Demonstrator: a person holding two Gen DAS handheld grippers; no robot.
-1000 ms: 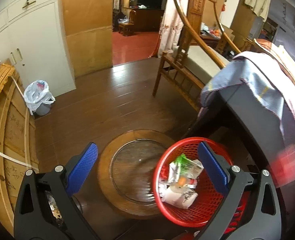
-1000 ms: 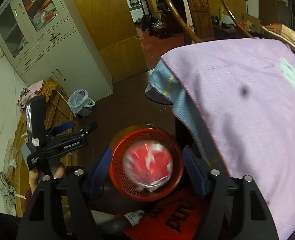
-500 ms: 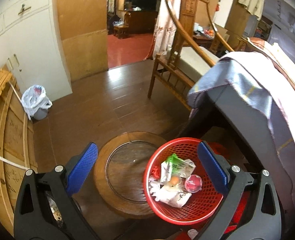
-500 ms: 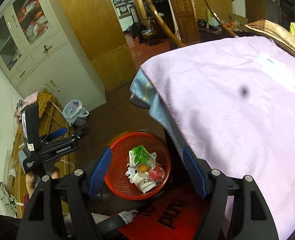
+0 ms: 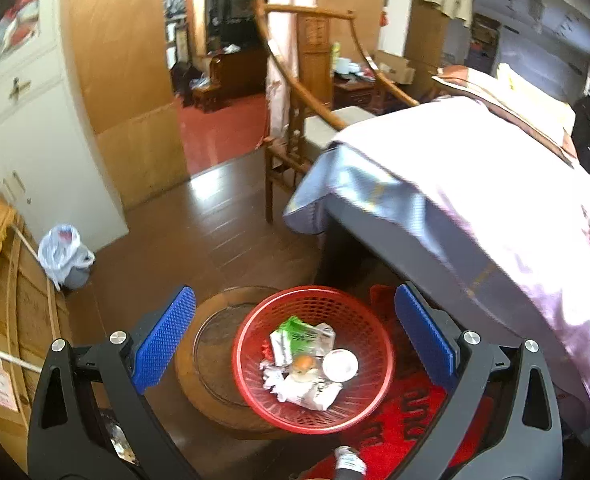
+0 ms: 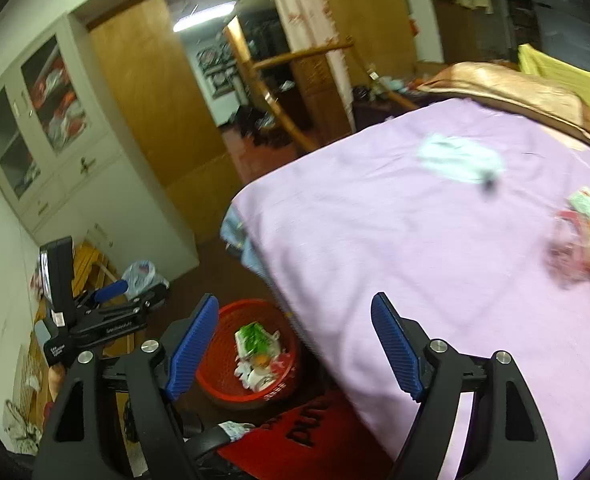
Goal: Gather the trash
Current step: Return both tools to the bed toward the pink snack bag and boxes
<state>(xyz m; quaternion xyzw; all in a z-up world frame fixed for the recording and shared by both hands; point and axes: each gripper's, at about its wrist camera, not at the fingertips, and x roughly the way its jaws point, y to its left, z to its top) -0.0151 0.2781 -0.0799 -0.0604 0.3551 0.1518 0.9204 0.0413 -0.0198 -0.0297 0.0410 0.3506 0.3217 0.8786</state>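
A red mesh basket [image 5: 359, 308] stands on the floor by the bed and holds several pieces of trash: a green and white carton [image 5: 295, 338], a white cup [image 5: 339, 365], crumpled paper. My left gripper [image 5: 295, 336] is open and empty, well above the basket. My right gripper [image 6: 295, 344] is open and empty, over the bed's edge; the basket [image 6: 219, 360] shows below it. More trash lies on the purple bedsheet [image 6: 415, 260]: a pale wrapper [image 6: 459, 158] and a red, green and orange bundle [image 6: 579, 240] at the right. The left gripper also shows at the left [image 6: 103, 316].
A round wooden stool [image 5: 211, 360] stands left of the basket, a red mat [image 5: 407, 420] beside it. A wooden chair [image 5: 307, 120] stands at the bed's foot. A small bin with a plastic bag [image 5: 65, 256] stands by a white cabinet [image 6: 55, 152].
A red item dropped from my right gripper into the basket and settled. Both grippers have risen; the right one has swung right over the bed, bringing more trash into view.
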